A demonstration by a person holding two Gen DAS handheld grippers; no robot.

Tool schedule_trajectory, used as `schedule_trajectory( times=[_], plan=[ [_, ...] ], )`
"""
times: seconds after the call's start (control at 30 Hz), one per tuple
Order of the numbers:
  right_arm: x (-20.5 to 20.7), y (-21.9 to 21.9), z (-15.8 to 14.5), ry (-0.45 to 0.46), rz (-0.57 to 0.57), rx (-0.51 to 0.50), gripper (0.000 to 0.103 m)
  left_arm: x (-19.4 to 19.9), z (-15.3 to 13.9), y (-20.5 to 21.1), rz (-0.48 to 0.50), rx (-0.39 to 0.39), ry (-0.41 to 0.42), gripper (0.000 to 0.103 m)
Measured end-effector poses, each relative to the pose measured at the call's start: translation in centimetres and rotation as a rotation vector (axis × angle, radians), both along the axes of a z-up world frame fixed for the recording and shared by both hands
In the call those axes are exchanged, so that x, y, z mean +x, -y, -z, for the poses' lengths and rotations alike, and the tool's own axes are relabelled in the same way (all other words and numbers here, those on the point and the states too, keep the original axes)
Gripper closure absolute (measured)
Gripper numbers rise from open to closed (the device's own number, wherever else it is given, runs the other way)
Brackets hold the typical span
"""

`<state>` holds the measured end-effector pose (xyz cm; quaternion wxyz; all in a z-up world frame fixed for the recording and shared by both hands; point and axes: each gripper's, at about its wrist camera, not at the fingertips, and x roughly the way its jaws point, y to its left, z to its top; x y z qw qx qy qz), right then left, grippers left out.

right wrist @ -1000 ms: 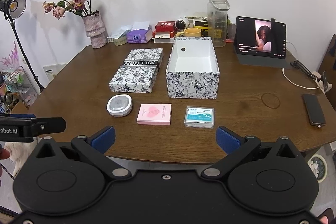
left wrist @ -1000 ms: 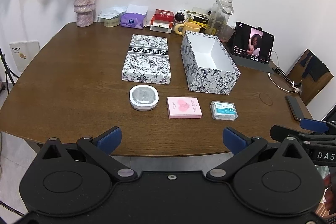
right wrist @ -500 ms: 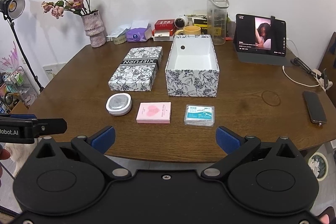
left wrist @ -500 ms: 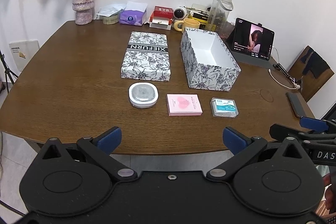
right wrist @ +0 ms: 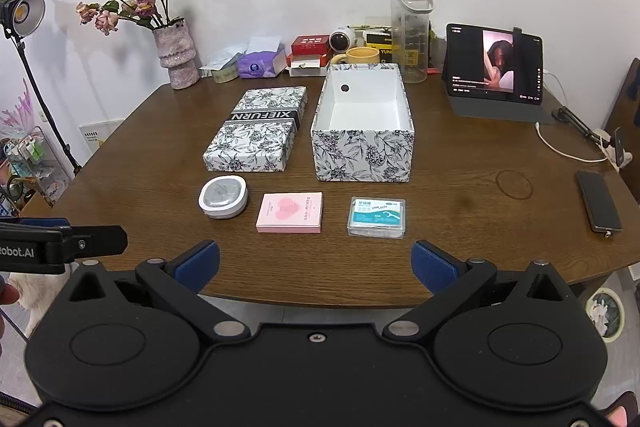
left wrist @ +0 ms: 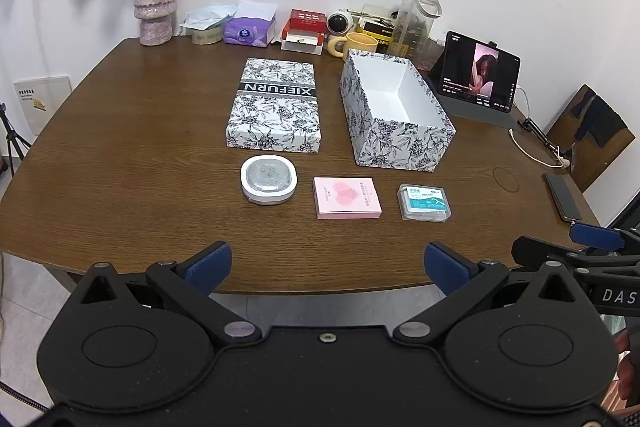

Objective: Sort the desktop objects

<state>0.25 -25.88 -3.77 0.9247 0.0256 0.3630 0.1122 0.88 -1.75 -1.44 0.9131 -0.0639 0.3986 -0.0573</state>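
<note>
Both grippers, left gripper [left wrist: 327,263] and right gripper [right wrist: 316,261], are hovering at the near table [left wrist: 120,155] edge, jaws apart, gripping nothing; white case [left wrist: 268,180], pink pad [left wrist: 346,197], floss box [left wrist: 424,202] are lying near the open box [left wrist: 394,115].

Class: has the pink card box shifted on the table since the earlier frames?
No. The pink card box sits between the round white case and floss box as before.

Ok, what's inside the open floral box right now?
Nothing visible: the open floral box shows bare white walls and floor, with one round hole in its far wall. Its near wall hides the front strip of floor.
</note>
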Motion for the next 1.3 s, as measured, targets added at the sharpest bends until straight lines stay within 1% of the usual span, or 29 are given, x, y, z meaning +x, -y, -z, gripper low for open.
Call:
schedule_trajectory(
  times=[0.67,1.03,1.3],
  plan=[
    [-0.1,0.2,0.0,0.003,-0.008,-0.006,0.000,-0.1,0.0,0.3,-0.004,0.006,-0.010,0.000],
    [-0.1,0.6,0.3,-0.013,-0.011,-0.002,0.000,-0.1,0.4,0.6,-0.008,0.005,-0.027,0.000],
    [0.3,1.3,0.5,-0.018,-0.030,-0.006,0.000,0.5,0.7,1.1,-0.030,0.008,-0.040,0.000]
  ],
)
